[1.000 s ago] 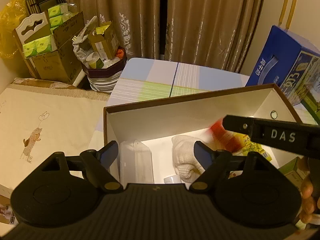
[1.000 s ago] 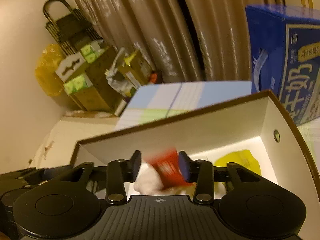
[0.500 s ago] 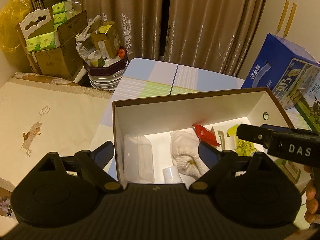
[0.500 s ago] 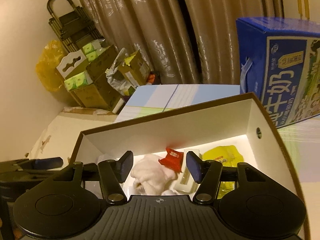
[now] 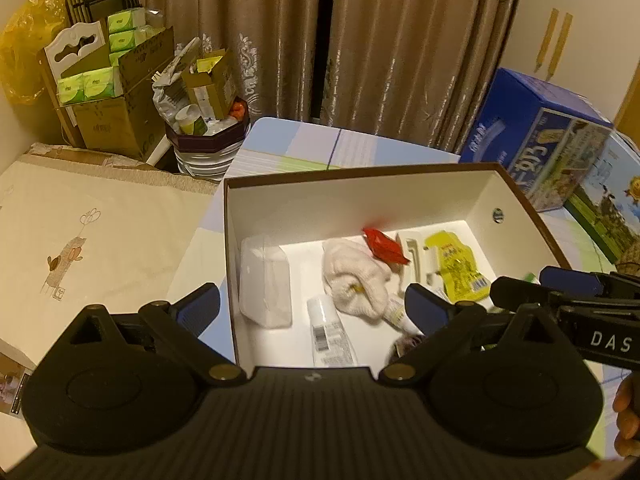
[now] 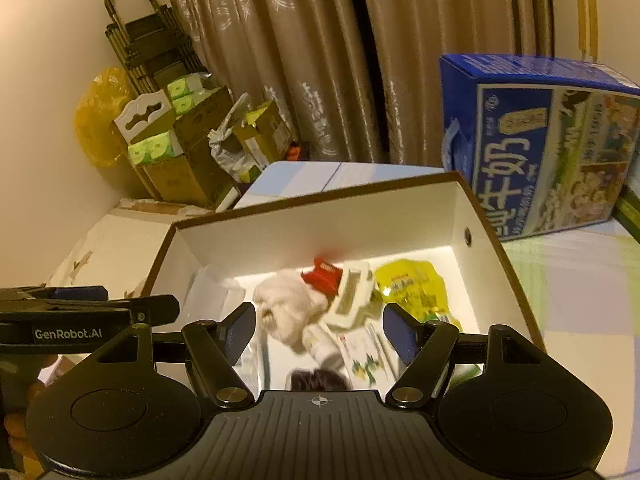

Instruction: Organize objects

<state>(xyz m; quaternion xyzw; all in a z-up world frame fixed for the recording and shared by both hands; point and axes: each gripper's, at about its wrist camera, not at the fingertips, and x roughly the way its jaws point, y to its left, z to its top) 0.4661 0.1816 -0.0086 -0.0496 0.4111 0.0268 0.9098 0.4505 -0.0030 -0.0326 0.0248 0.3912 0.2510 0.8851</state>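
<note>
Red packet [image 5: 385,246] lies in white box [image 5: 360,196], on top of white cloth [image 5: 356,276], beside yellow pouch [image 5: 456,264]; tube [image 5: 330,334] and clear container [image 5: 264,286] share box floor. Box sits on desk [image 5: 320,152]. My right gripper [image 6: 319,330] hovers above box, jaws spread, empty. My left gripper [image 5: 312,306] likewise released. I judge packet deposited; contents loosely piled.

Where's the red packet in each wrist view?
Left wrist: red packet sits mid-frame in the box, on the right edge of the white cloth.
Right wrist: red packet sits just above centre, between the white cloth and the white tray.
Shared landmark: the yellow pouch, to the packet's right in both views.
</note>
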